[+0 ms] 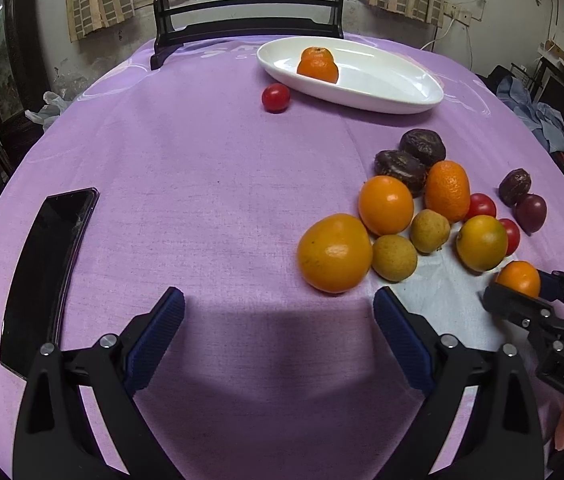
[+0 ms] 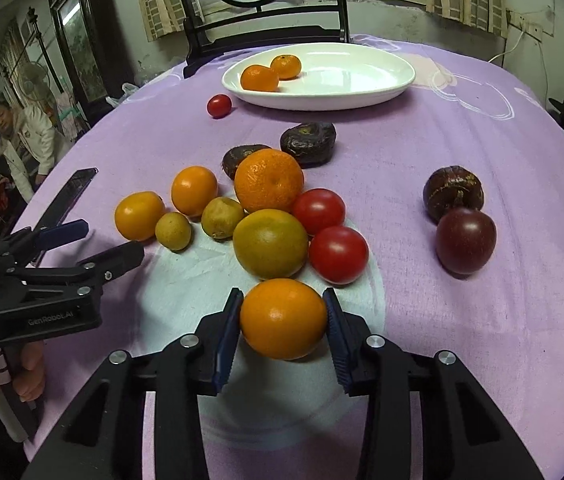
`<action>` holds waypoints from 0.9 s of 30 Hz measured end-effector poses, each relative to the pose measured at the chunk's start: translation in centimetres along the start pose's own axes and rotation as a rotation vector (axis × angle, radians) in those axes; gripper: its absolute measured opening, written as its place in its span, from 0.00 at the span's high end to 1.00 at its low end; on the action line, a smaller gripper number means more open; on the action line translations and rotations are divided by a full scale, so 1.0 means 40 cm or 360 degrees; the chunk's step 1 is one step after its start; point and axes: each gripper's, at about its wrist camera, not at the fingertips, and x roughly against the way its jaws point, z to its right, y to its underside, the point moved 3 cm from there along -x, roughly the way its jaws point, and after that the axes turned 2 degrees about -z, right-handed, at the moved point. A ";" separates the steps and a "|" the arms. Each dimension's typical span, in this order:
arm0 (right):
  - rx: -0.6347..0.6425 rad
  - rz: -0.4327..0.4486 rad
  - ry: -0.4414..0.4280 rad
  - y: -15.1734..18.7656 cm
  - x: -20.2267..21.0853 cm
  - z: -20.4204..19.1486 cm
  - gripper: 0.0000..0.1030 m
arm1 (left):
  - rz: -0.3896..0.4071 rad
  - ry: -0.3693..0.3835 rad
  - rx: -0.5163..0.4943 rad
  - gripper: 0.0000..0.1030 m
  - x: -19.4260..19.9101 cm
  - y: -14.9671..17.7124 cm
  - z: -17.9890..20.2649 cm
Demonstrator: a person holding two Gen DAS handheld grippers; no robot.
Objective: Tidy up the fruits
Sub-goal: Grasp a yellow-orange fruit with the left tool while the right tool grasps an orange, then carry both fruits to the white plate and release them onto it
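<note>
Orange fruit (image 2: 283,319) is sitting pinched in the right claw (image 2: 284,326) at the pile's near edge, white dish (image 2: 362,94) lying straight ahead across the worktop; left claw (image 1: 278,334) is hanging spread, empty.

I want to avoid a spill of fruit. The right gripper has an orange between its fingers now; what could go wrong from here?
1. The right gripper pinches the orange only at its round sides, so it may slip out when lifted.
2. The greenish citrus and a red tomato lie just behind; a forward nudge could roll them.
3. The white plate is far across the purple cloth, a long carry.
</note>
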 end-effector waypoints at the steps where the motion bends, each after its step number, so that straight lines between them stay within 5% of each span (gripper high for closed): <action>1: 0.0001 0.0002 -0.0009 0.005 0.005 0.002 0.60 | 0.0001 -0.0005 -0.0005 0.10 0.000 0.000 0.001; 9: -0.0038 0.0103 -0.0093 0.017 0.052 0.029 0.60 | -0.0075 -0.0054 -0.0070 0.10 -0.021 -0.003 0.023; 17: -0.0107 0.0113 -0.0201 0.023 0.055 0.054 0.60 | -0.0082 -0.0032 -0.0053 0.23 -0.047 -0.046 0.033; 19: -0.0129 0.0104 -0.0212 0.023 0.051 0.059 0.60 | -0.0076 -0.0029 -0.0042 0.40 -0.047 -0.057 0.037; 20: -0.0146 0.0097 -0.0214 0.023 0.049 0.064 0.60 | -0.0068 -0.0006 -0.0063 0.61 -0.043 -0.063 0.047; 27: -0.0146 0.0118 -0.0210 0.027 0.057 0.063 0.60 | -0.0103 0.0016 -0.0084 0.64 -0.013 -0.044 0.068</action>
